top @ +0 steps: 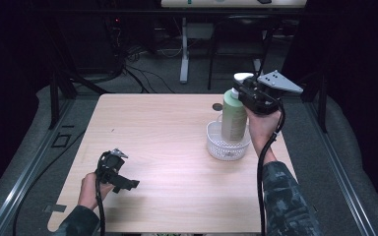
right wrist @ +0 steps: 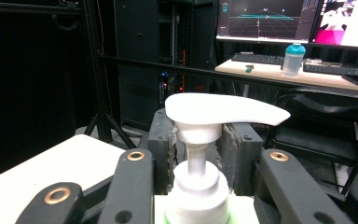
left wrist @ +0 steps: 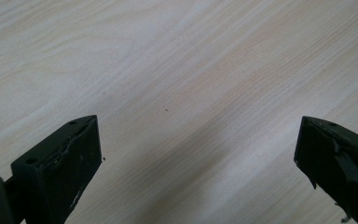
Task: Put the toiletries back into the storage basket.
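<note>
One bottle (top: 234, 115) stands upright, base just inside the basket (top: 226, 145), its neck clamped by the right hand-held gripper (top: 243, 91); left hand-held gripper (top: 119, 172) gapes open, well apart.

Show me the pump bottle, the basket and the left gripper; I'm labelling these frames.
Bottle (top: 234, 118): high view, on its green body.
Basket (top: 219, 147): high view, on its white front wall.
Left gripper (top: 116, 153): high view, between its fingertips.
</note>
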Action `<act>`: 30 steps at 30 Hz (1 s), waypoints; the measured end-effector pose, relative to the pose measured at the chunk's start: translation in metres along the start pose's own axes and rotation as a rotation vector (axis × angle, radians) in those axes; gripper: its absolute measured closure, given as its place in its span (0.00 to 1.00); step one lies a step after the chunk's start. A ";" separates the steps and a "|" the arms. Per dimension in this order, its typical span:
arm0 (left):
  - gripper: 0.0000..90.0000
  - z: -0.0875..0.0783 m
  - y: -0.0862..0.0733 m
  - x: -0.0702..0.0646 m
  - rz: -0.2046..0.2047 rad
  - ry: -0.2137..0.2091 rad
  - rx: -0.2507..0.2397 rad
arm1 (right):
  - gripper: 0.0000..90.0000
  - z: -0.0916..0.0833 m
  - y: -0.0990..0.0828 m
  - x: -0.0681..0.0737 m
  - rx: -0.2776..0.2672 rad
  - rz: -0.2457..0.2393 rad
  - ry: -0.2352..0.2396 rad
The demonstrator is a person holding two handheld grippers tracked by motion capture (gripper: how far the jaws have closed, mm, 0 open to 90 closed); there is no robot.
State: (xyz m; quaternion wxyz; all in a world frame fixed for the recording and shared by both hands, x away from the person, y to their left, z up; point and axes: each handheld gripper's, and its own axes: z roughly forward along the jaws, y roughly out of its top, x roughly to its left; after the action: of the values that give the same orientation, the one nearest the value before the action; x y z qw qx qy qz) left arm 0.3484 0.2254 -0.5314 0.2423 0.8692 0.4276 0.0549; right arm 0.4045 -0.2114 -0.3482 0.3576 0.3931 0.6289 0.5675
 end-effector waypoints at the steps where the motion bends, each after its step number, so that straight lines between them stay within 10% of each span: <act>1: 0.00 0.000 0.000 0.000 0.001 -0.002 0.002 | 0.75 0.001 -0.001 0.000 0.001 -0.001 0.001; 30: 0.00 0.000 0.000 0.000 0.000 0.003 -0.003 | 0.75 0.011 -0.027 -0.002 0.050 0.010 0.010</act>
State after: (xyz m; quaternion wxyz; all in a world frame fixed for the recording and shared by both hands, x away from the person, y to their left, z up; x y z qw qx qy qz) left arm 0.3484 0.2255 -0.5314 0.2432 0.8686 0.4279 0.0567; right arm 0.4123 -0.2098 -0.3766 0.3418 0.4021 0.6425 0.5555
